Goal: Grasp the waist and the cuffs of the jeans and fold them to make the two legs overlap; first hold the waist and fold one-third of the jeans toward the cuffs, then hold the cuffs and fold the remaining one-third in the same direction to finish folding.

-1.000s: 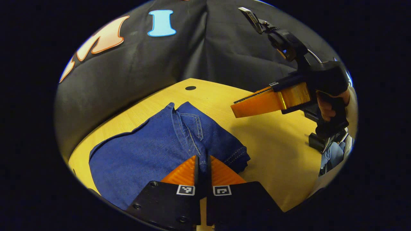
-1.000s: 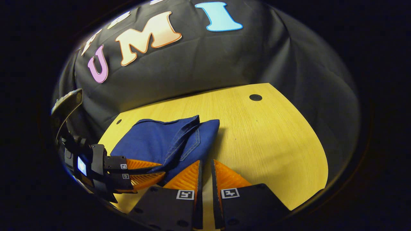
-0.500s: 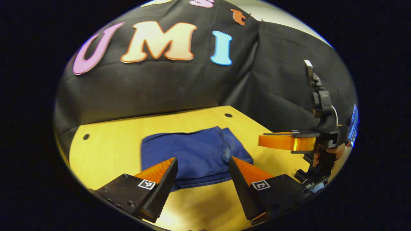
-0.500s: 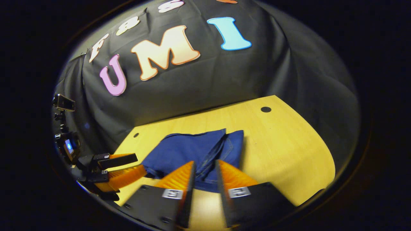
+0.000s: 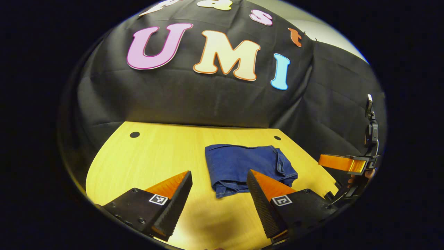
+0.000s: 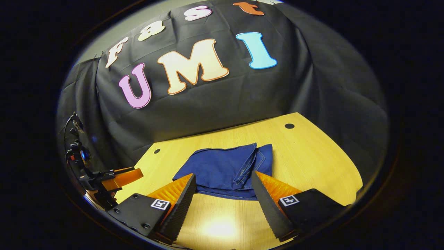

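A: What is the left gripper (image 5: 219, 189) doing?

B: In the left gripper view its two fingers stand wide apart with nothing between them, held above the yellow counter (image 5: 152, 156). Neither finger touches the cloth.

A: And the right gripper (image 6: 224, 191)?

B: The same. In the right gripper view its jaws are spread wide and empty, with bare wood beneath them. Its orange finger also shows at the right edge of the left gripper view, with part of a hand (image 5: 360, 177) gripping the handle below it.

A: Where are the jeans (image 6: 227, 170)?

B: They lie on the counter as a compact blue bundle, folded over on themselves, just beyond the fingertips in both views. In the left gripper view the jeans (image 5: 248, 166) sit right of centre, a stitched hem at the near edge and a seam running along the right side.

A: Anything else out there?

B: A small dark hole (image 6: 289, 126) in the counter's far right corner, and the black cloth wall behind.
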`<action>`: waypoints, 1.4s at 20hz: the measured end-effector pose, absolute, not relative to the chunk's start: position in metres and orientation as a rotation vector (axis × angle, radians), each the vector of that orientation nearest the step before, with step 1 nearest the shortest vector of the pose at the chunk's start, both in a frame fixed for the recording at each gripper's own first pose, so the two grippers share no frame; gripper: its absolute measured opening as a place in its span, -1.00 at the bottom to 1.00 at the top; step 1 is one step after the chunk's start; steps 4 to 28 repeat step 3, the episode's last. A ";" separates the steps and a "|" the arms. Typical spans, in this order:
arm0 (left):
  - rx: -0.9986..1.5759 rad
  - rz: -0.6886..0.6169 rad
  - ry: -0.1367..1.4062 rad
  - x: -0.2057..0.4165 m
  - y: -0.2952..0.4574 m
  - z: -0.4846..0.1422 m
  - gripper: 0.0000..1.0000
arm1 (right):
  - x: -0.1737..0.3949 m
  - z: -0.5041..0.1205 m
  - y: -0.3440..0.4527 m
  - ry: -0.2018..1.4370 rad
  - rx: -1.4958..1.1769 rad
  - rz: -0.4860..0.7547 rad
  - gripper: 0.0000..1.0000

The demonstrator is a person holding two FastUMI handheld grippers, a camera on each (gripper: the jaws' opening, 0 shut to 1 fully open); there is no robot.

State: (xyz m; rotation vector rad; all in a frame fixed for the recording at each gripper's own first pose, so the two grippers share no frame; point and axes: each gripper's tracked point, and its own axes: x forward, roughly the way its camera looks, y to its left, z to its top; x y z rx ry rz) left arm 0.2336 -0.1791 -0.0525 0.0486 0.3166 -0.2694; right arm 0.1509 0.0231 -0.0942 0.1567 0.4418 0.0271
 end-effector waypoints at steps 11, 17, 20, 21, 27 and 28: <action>0.058 -0.265 0.321 0.232 -0.165 -0.053 0.86 | 0.143 -0.089 0.022 0.429 0.153 0.001 0.97; 0.058 -0.265 0.321 0.232 -0.165 -0.053 0.86 | 0.143 -0.089 0.022 0.429 0.153 0.001 0.97; 0.058 -0.265 0.321 0.232 -0.165 -0.053 0.86 | 0.143 -0.089 0.022 0.429 0.153 0.001 0.97; 0.058 -0.265 0.321 0.232 -0.165 -0.053 0.86 | 0.143 -0.089 0.022 0.429 0.153 0.001 0.97; 0.058 -0.265 0.321 0.232 -0.165 -0.053 0.86 | 0.143 -0.089 0.022 0.429 0.153 0.001 0.97; 0.058 -0.265 0.321 0.232 -0.165 -0.053 0.86 | 0.143 -0.089 0.022 0.429 0.153 0.001 0.97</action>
